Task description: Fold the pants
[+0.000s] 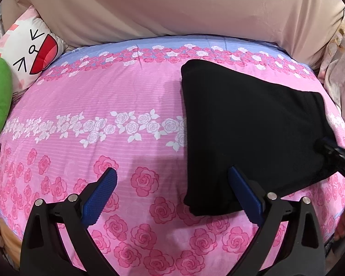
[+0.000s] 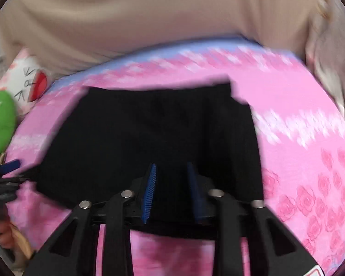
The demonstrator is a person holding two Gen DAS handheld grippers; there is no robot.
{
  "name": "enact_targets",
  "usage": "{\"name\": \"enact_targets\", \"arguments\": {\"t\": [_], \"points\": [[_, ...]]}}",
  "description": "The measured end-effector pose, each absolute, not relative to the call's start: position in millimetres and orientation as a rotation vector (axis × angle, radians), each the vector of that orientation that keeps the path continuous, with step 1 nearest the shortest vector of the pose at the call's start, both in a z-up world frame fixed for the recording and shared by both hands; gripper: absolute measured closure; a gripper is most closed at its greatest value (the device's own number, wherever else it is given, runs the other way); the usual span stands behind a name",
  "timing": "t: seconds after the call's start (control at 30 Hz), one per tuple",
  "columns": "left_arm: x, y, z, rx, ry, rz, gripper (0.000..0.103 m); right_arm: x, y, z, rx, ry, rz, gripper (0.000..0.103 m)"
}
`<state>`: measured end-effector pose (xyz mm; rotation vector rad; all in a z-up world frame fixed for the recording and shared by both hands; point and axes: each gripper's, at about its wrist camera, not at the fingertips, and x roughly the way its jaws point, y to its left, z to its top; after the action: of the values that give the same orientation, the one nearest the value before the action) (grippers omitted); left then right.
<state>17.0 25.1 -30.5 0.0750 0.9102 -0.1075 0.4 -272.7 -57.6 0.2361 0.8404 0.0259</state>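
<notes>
Left tongs (image 1: 172, 184) were spread wide over my rose-printed sheet (image 1: 85, 96); right tongs (image 2: 171, 177), ribbed blue pads narrowed, rested on the folded black pants (image 1: 248, 124), grip uncertain. Beyond lay beige fabric (image 1: 172, 7).

Folded black pants (image 2: 154, 133) lie on the pink rose-print bed (image 2: 306, 142), ahead of the right gripper (image 2: 171, 179). Its jaws stand slightly apart over the near hem; grip unclear. The left gripper (image 2: 10, 164) sits far left
</notes>
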Motion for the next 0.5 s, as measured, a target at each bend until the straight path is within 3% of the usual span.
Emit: {"name": "enact_targets", "arguments": {"t": [0.1, 0.13, 0.33, 0.5], "points": [[14.1, 33.4, -25.2, 0.055, 0.906, -0.115, 0.008, -2.6, -300.4, -50.4, 0.384, 0.852, 0.012, 0.103], [12.8, 36.4, -22.8, 0.042, 0.902, -0.122, 0.008, -0.3, -292.2, -39.9, 0.332, 0.841, -0.022, 0.089], [7.4, 50.4, -15.4, 0.021, 0.883, -0.114, 0.008, 63.2, -182.6, 14.6, 0.181, 0.769, 0.289, 0.089], [3.2, 71.1, -16.7, 0.007, 0.889, -0.086, 0.008, 149.2, -95.6, -4.1, 0.074, 0.855, 0.406, 0.089]]}}
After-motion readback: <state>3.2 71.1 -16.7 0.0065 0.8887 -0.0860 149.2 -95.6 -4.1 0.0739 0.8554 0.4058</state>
